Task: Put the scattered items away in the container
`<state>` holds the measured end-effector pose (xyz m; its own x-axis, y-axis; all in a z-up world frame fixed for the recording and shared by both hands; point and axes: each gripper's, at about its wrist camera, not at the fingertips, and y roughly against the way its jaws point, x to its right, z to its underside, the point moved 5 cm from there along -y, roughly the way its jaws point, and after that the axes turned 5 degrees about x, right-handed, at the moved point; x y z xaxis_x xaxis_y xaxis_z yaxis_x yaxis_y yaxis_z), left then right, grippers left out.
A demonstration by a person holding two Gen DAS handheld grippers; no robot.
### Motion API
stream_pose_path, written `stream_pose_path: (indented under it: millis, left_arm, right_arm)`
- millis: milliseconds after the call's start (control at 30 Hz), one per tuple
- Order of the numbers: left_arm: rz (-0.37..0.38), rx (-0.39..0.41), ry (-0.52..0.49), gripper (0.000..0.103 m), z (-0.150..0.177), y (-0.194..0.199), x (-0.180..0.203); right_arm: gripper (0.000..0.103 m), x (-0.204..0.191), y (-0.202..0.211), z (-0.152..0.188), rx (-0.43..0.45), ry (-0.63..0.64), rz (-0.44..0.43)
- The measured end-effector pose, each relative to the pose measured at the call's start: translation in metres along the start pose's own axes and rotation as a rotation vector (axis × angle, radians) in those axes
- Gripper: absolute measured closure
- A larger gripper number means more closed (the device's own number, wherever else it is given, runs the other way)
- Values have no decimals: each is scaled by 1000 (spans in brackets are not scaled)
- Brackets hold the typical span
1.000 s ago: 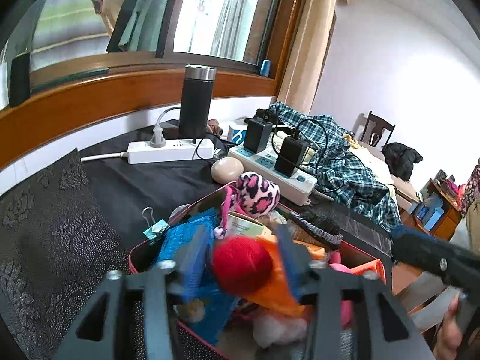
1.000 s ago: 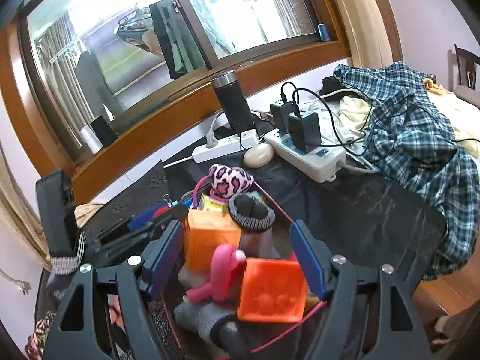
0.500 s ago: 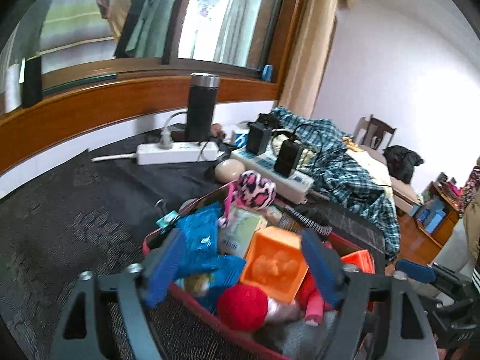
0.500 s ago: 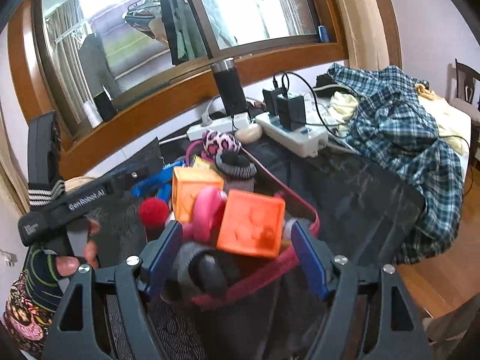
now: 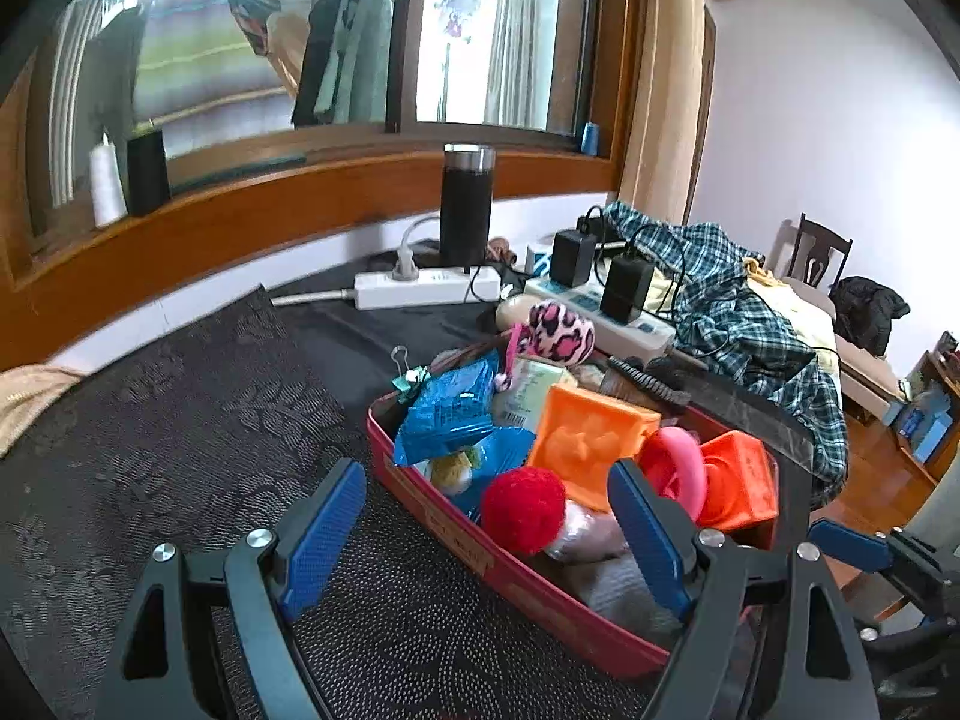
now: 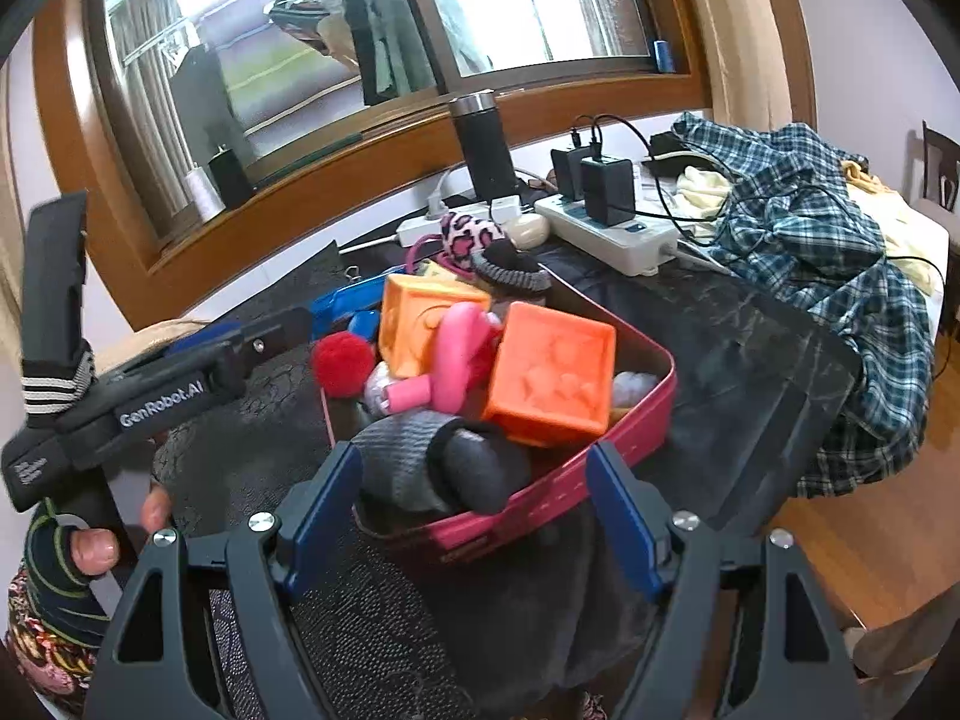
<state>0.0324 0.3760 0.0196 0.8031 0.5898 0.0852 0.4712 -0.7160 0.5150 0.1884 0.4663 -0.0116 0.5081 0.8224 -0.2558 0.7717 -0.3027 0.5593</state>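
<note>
We note the red tin [image 5: 516, 582], heaped with orange blocks [image 6: 549, 375], a red pom-pom [image 5: 522, 510] and rolled socks [image 6: 438, 468], sitting on the dark counter [image 5: 180, 420], with left gripper [image 5: 480, 534] and right gripper [image 6: 474, 510] jaws spread wide, gripping nothing.

"GenRobot.AI" on left hand-held gripper [image 6: 282, 330]

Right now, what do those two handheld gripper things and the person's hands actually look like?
Each gripper is a black angular frame with silver screws and two fingers faced with ribbed blue pads. Seen from the right wrist, the left gripper has a long black body printed "GenRobot.AI" in white and a black-and-white striped strap. The hand holding it wears a dark striped fingerless glove above a colourful patterned sleeve.
</note>
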Motion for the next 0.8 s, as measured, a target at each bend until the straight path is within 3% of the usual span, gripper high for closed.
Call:
stream_pose_path:
  millis: [167, 233, 300, 433, 600, 700, 800]
  left_arm:
    - [-4, -33, 57, 18, 3, 19, -3]
    - [-44, -76, 90, 1, 7, 23, -9]
    - [-95, -88, 104, 0, 11, 27, -16]
    - [-99, -78, 163, 0, 15, 34, -25]
    - [-106, 2, 172, 0, 12, 51, -23]
    - [-79, 42, 157, 0, 9, 62, -16]
    - [-41, 30, 154, 0, 7, 64, -9]
  right_arm:
    - [22, -4, 11, 4, 16, 4, -7]
    - [22, -4, 17, 6, 28, 1, -13]
    - [22, -5, 20, 8, 31, 2, -16]
    - [22, -8, 26, 9, 38, 8, -22]
    - [22, -13, 34, 10, 48, 16, -29]
    - [21, -16, 38, 10, 52, 20, -33]
    - [21, -16, 41, 10, 47, 26, -37]
